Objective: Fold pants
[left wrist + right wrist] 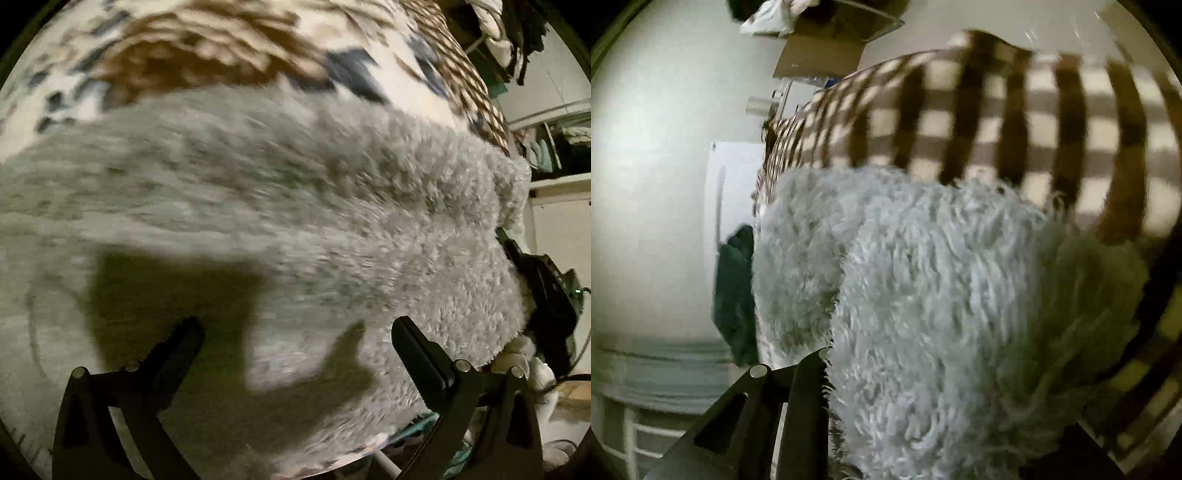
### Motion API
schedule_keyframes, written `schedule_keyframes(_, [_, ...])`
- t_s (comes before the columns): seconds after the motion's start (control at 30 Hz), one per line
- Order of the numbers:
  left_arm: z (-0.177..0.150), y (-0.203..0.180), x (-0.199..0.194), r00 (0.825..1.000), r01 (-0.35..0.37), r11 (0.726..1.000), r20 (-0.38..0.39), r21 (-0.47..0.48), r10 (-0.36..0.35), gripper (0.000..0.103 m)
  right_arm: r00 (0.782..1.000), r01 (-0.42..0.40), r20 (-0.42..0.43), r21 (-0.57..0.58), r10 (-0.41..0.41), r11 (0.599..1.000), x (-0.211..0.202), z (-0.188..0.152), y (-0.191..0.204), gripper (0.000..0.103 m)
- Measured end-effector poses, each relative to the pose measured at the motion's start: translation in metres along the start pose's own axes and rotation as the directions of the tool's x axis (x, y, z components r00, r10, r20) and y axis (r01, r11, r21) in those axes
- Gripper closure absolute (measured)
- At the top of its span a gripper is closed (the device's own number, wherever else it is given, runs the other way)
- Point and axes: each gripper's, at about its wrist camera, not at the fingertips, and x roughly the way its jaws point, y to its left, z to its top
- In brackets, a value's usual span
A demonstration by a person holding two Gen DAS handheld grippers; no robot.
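- On the patterned blanket (207, 62) lie the pants (295, 192), grey and shaggy, spread wide, one end hanging past the bed's edge.
- Left gripper (295, 343) hovers over them, jaws spread as wide as they go, nothing between them.
- Right gripper (849, 373) is nearly closed and looks clamped on a thick bunch of the pile; its far finger is buried in fleece.
- The pants look soft, light and bulky, likely to sag and bunch; better taken at a hem or corner.
- Open blanket lies beyond; wall (657, 147) and clutter crowd the edge.
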Motion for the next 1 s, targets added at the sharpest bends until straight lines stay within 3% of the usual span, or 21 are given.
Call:
schedule_keyframes(0.27, [-0.013, 0.059, -0.048, 0.990, -0.114, 0.992, 0.073, -0.054, 0.118, 0.000, 0.996, 0.090, 0.030, -0.209, -0.086, 0.974, -0.029, -0.032, 0.089, 0.083])
schedule_keyframes(0.43, [-0.023, 0.102, -0.081, 0.981, -0.135, 0.986, 0.127, -0.095, 0.147, 0.000, 0.993, 0.120, 0.042, -0.344, -0.113, 0.931, -0.046, -0.081, 0.154, 0.083])
schedule_keyframes(0.57, [-0.037, 0.138, -0.115, 0.969, -0.151, 0.983, 0.179, -0.103, 0.168, 0.000, 0.993, 0.112, 0.015, -0.407, -0.116, 0.906, -0.033, -0.128, 0.201, 0.084])
schedule_keyframes(0.8, [-0.065, 0.222, -0.172, 0.956, -0.156, 0.977, 0.225, -0.148, 0.187, 0.000, 0.981, 0.097, -0.090, -0.532, -0.170, 0.841, 0.024, -0.246, 0.263, 0.084])
schedule_keyframes(1.0, [-0.103, 0.321, -0.202, 0.954, -0.155, 0.948, 0.206, -0.278, 0.216, 0.000, 0.940, 0.082, -0.174, -0.720, -0.294, 0.689, 0.094, -0.391, 0.279, 0.084])
